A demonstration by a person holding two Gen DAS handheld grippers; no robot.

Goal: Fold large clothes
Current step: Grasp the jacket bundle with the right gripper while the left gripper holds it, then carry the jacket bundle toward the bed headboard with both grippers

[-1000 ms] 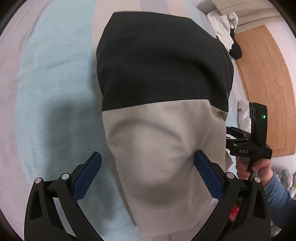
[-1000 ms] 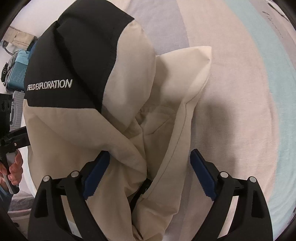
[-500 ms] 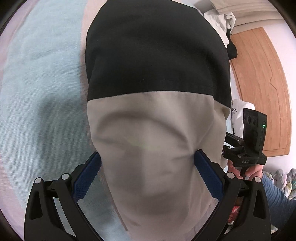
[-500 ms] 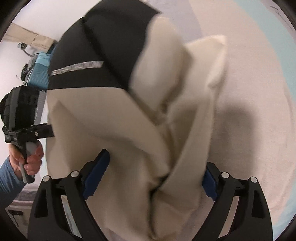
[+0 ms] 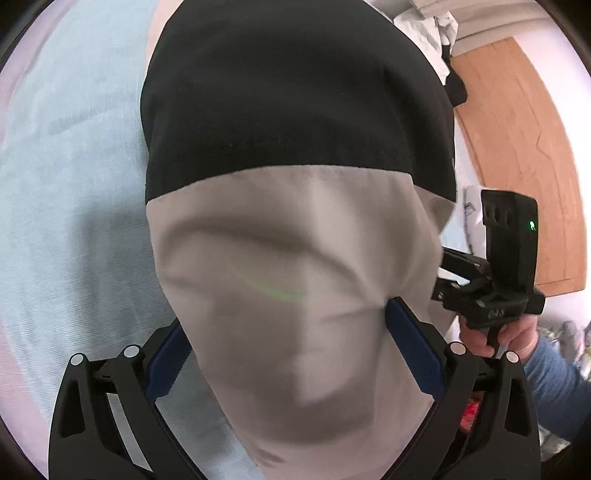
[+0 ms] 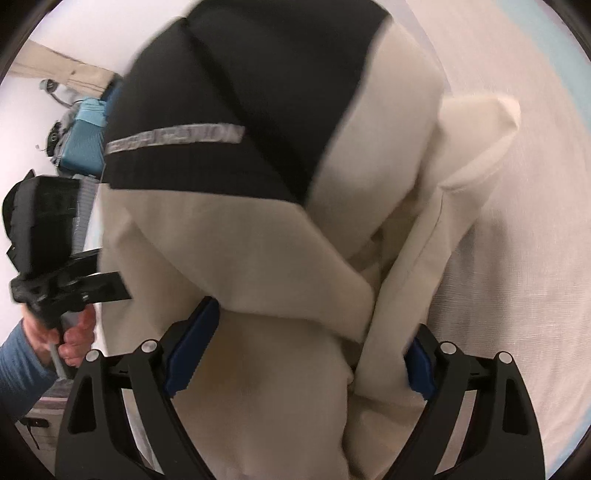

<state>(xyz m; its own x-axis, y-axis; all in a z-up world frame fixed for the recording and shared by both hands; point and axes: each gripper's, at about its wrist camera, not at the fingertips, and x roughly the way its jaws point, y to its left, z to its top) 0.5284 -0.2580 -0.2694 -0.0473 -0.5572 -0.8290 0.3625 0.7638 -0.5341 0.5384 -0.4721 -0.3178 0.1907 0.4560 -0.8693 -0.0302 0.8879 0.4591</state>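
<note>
A large cream and black garment [image 5: 295, 221] hangs folded over both grippers above the bed. In the left wrist view it drapes between my left gripper's [image 5: 288, 332] wide-apart blue pads [image 5: 413, 350] and rests on them. In the right wrist view the garment [image 6: 258, 240] shows a black panel with white lettering [image 6: 173, 138] and bunched cream folds. It fills the gap of my right gripper [image 6: 306, 339], whose pads [image 6: 192, 343] stand wide apart. Each gripper appears in the other's view, the right one [image 5: 495, 288] and the left one [image 6: 48, 258], hand-held.
A pastel striped bed sheet [image 5: 66, 184] lies under the garment and also shows in the right wrist view [image 6: 517, 258]. A wooden panel [image 5: 517, 147] and a pile of clothes [image 5: 436, 22] are at the far right. A blue bag [image 6: 85, 140] sits beyond the bed.
Both grippers have risen with the garment draped on them. The garment has come closer and fills more of both views. The right view is motion-blurred.
</note>
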